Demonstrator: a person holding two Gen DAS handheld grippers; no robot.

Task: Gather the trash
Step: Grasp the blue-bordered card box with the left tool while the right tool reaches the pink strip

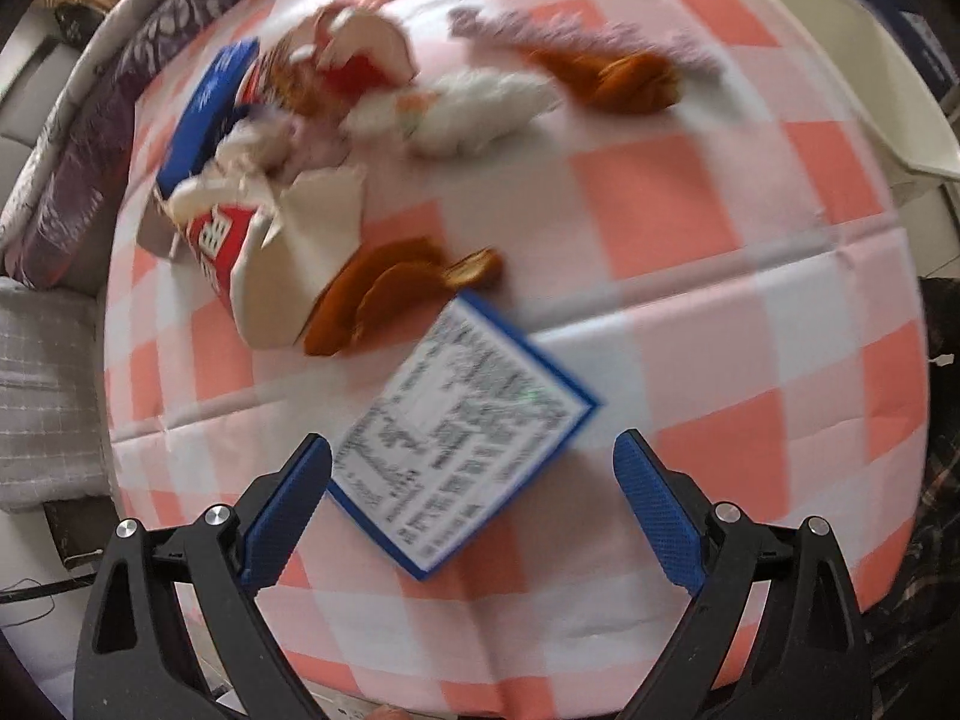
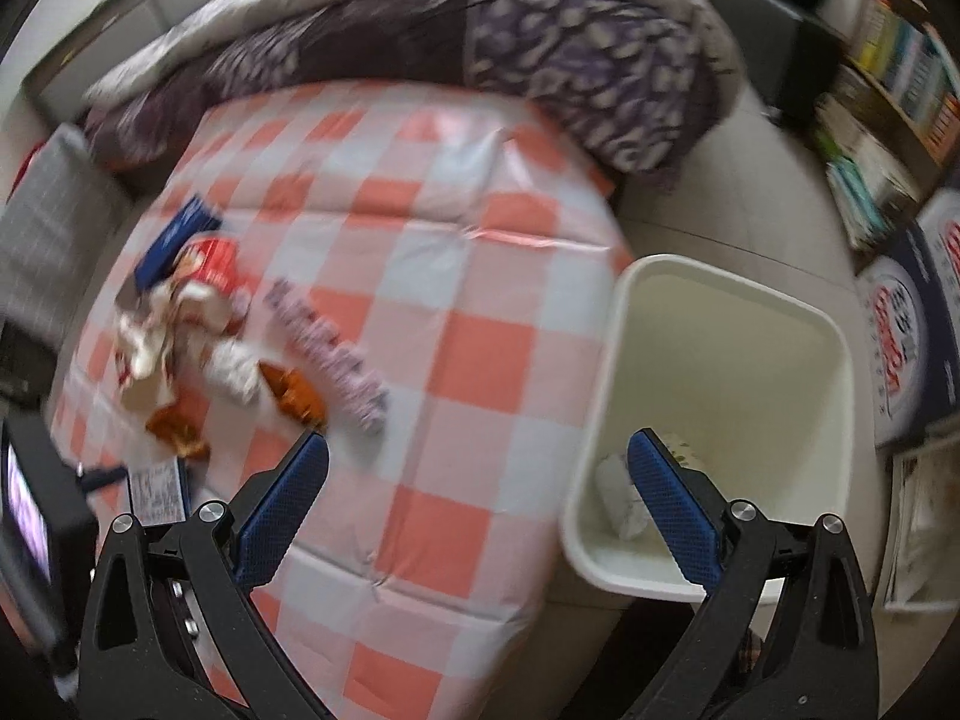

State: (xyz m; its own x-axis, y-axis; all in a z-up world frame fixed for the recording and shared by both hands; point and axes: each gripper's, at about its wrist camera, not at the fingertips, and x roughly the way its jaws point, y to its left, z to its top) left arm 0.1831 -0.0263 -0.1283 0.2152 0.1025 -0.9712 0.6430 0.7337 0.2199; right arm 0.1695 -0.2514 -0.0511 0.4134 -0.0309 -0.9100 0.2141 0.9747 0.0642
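Both grippers, left point(image 1: 472, 468) and right point(image 2: 478, 468), gaping wide and empty, so best to drop lower, straddle card point(image 1: 462, 435) edgewise, then carry to bin point(image 2: 726, 324).

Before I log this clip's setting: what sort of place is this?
Most likely a lived-in home room: a checked tablecloth with litter, a patterned quilt on seating behind it, crowded bookshelves and a white bin on the floor.
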